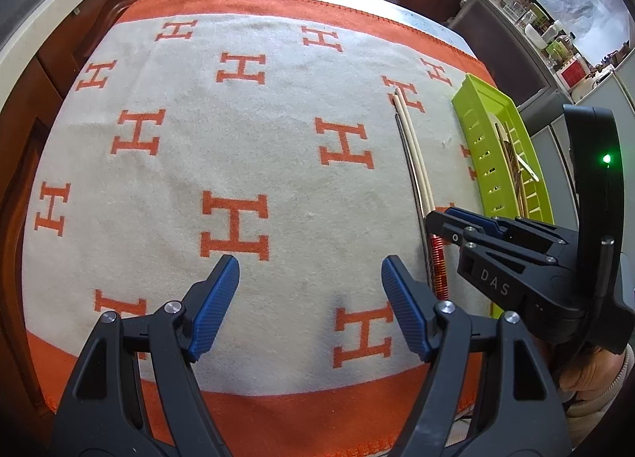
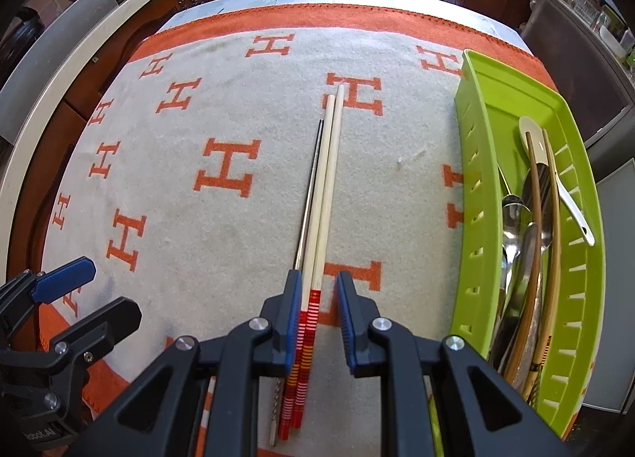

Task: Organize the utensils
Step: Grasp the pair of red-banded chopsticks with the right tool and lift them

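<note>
Right gripper [image 2: 317,298] straddling wooden chopsticks [image 2: 327,187] partly open, left pad touching them, left gripper [image 1: 309,290] hovering wide open, empty, green tray [image 2: 496,107] sitting by blanket's [image 2: 198,218] right edge

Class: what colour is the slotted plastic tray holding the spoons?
Lime green slotted plastic tray, clearest in the right wrist view.

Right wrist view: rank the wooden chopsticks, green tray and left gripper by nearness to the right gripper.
1. Wooden chopsticks, between the jaws of the right gripper, straight ahead.
2. Green tray, to its right, apart.
3. Left gripper, far left at the blanket's near edge.
</note>
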A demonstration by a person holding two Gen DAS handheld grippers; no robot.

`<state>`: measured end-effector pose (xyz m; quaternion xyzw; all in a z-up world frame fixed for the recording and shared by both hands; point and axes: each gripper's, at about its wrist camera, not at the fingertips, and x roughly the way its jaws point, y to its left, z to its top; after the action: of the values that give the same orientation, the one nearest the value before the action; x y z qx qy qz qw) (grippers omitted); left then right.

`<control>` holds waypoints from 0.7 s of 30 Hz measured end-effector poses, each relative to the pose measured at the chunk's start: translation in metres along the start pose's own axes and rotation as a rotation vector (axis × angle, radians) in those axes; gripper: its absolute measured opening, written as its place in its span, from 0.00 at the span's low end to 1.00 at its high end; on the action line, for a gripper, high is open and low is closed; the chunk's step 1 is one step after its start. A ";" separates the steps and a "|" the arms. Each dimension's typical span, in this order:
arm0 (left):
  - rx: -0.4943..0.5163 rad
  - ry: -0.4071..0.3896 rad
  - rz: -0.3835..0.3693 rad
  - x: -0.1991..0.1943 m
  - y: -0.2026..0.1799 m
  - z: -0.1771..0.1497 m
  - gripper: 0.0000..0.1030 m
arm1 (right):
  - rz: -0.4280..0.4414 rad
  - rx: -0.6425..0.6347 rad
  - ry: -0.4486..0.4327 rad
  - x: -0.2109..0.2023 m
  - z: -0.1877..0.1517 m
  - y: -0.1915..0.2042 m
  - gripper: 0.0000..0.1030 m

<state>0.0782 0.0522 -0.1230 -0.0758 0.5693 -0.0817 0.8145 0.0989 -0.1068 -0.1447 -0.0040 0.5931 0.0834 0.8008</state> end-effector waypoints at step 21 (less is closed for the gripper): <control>-0.004 0.017 -0.022 0.009 -0.002 0.000 0.70 | 0.091 0.012 -0.020 -0.001 0.002 -0.013 0.10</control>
<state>0.0811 0.0479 -0.1306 -0.0831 0.5757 -0.0902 0.8084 0.1022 -0.1199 -0.1439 0.0288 0.5853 0.1163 0.8019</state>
